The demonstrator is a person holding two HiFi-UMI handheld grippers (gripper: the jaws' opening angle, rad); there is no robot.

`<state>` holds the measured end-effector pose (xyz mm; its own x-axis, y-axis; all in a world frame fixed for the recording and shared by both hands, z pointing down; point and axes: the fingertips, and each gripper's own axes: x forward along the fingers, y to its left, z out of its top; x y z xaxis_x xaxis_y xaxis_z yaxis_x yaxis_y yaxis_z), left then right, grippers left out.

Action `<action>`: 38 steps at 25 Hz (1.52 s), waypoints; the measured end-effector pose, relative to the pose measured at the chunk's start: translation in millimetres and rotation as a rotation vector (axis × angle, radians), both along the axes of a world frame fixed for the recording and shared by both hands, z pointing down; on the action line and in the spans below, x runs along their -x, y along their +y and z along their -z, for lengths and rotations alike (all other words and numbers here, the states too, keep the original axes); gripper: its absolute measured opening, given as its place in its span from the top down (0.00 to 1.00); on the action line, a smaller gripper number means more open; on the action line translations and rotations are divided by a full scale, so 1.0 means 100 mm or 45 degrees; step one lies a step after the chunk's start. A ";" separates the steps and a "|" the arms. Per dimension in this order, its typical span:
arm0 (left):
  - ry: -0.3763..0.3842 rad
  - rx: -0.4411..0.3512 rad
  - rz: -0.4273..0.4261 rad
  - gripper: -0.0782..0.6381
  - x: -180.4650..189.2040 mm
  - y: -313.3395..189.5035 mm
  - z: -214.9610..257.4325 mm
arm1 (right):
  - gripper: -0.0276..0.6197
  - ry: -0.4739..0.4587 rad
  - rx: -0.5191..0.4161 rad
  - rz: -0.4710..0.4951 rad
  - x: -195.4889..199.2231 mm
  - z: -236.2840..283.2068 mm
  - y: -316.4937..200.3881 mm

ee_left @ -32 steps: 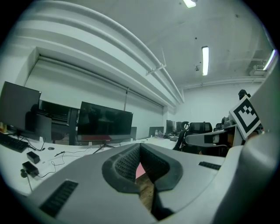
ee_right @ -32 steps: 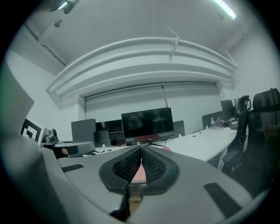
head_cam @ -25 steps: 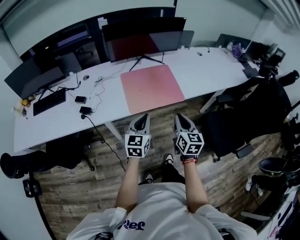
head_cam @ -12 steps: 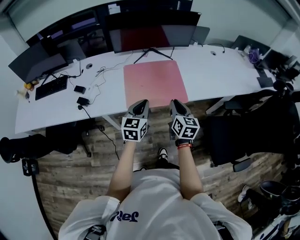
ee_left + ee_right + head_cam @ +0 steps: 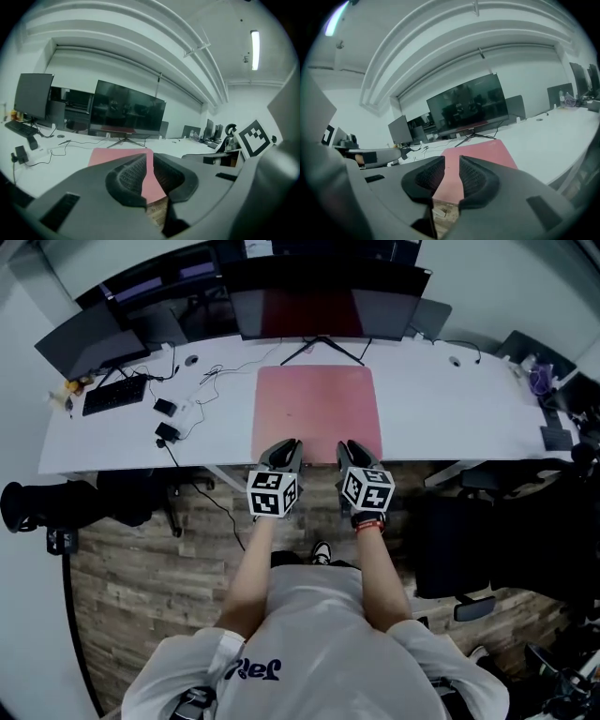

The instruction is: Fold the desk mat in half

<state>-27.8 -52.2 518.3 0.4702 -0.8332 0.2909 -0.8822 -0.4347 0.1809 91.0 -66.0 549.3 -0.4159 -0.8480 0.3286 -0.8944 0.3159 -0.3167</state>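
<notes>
**A:** Where is the mat?

**B:** The pink desk mat (image 5: 317,413) lies flat and unfolded on the white desk (image 5: 450,418). It sits right in front of the stand of the wide monitor (image 5: 323,306), and its near edge runs along the desk's front edge.

**A:** And your two hands?

**B:** I hold both side by side at that near edge. My left gripper (image 5: 284,454) is toward the mat's left half and my right gripper (image 5: 351,452) toward its right half. Both point at the monitor, tipped slightly down.

**A:** Have you got hold of it?

**B:** No. My left fingers have just been opening and stand a narrow slit apart, with nothing between them. Through the gap I see only the mat's surface farther on and the wood floor (image 5: 141,587) below the desk edge. My right fingers have just been opening too and stand wider apart, also empty, with the same strip of pink showing past them.

**A:** Do the tips touch the mat?

**B:** I cannot tell. From above they overlap its front edge.

**A:** What else is on the desk?

**B:** Off to the left there is a second monitor (image 5: 89,338), a black keyboard (image 5: 114,395) and some loose cables (image 5: 202,390), all well apart from the mat. A black office chair (image 5: 487,531) stands on the floor to my right.
</notes>
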 end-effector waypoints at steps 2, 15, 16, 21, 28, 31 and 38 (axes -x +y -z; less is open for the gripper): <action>-0.005 0.025 0.034 0.80 -0.02 -0.05 -0.09 | 0.79 -0.020 0.024 0.027 -0.01 -0.10 -0.07; 0.101 0.310 0.163 0.63 0.00 -0.26 -1.01 | 0.71 -0.163 0.271 0.041 -0.05 -0.94 -0.27; 0.113 0.343 0.165 0.63 0.00 -0.27 -1.10 | 0.71 -0.177 0.302 0.026 -0.06 -1.01 -0.26; 0.168 0.511 0.178 0.61 0.03 -0.23 -1.50 | 0.72 -0.262 0.436 -0.019 -0.04 -1.36 -0.19; 0.296 0.672 0.256 0.58 0.11 -0.19 -1.86 | 0.72 -0.396 0.575 -0.098 -0.08 -1.72 -0.17; 0.381 0.731 0.284 0.58 0.12 -0.21 -2.01 | 0.72 -0.452 0.622 -0.120 -0.07 -1.84 -0.19; 0.582 0.826 0.353 0.58 0.15 -0.28 -2.23 | 0.72 -0.631 0.690 -0.158 0.03 -2.00 -0.25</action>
